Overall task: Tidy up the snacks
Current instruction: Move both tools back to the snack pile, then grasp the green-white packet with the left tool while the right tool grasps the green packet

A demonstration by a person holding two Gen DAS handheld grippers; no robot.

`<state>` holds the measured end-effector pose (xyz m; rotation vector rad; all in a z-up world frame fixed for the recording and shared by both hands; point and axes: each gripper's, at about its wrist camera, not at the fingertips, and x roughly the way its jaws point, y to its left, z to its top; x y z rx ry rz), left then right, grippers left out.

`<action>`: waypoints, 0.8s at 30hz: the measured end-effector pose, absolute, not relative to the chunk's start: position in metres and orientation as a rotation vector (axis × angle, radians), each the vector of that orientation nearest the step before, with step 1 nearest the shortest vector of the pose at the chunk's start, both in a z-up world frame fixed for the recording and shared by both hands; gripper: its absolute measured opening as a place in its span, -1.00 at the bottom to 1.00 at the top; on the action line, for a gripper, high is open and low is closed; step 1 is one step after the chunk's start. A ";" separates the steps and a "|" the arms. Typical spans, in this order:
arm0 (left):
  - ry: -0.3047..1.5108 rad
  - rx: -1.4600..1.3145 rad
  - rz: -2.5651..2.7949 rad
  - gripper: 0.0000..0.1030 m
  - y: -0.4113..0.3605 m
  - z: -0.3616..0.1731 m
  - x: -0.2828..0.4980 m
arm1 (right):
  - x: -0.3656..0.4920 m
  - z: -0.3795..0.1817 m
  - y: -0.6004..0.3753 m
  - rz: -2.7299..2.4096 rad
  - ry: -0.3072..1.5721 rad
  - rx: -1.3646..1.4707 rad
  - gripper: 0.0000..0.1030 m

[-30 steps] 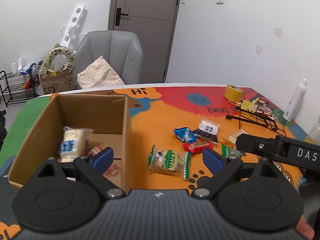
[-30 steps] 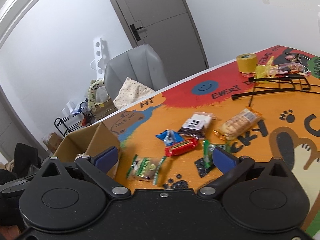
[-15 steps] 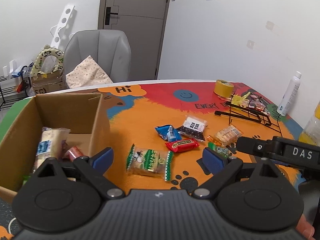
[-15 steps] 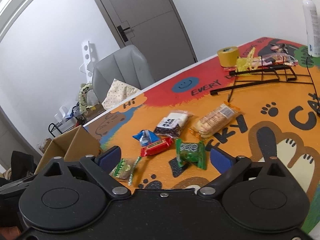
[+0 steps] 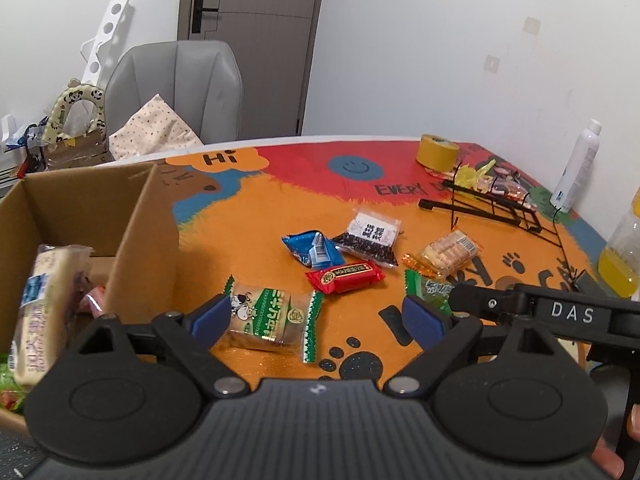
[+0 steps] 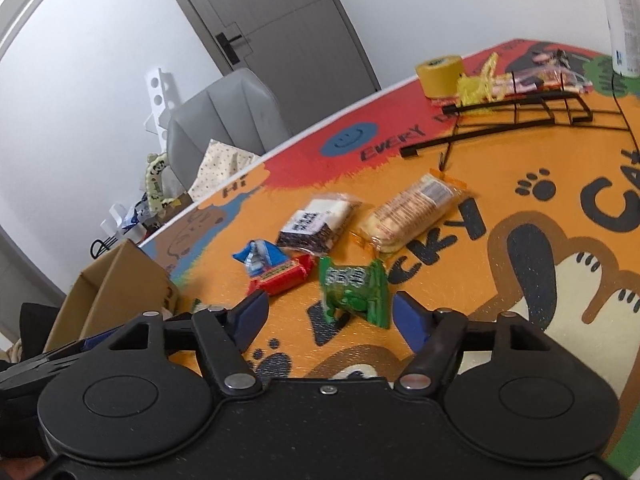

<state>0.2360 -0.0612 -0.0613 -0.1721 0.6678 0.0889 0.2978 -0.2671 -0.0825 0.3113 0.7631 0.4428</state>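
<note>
Item 1: green-white cracker pack [image 5: 272, 317], flat on the bench [image 5: 256, 232] just right of cardboard box [image 5: 132, 232]. Judged light, crinkly film, contents brittle; take across the short width at mid-body, not by the zigzag end seals.
Item 2: small green pack [image 6: 354, 290], flat on bench, near red bar [image 6: 280, 278]. Judged light, soft, slippery film; pinch across the middle.
Left gripper [image 5: 316, 318]: pitched down, jaws wide apart, straddling item 1, pads not pressing.
Right gripper [image 6: 328, 314]: pitched down, rolled a bit; jaws have just been closing, item 2 between them, gaps visible both sides, not clamped.
</note>
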 end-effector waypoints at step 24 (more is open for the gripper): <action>0.736 -0.149 0.160 0.71 -0.049 -0.104 0.280 | 0.333 -0.107 -0.246 0.436 0.802 0.250 0.35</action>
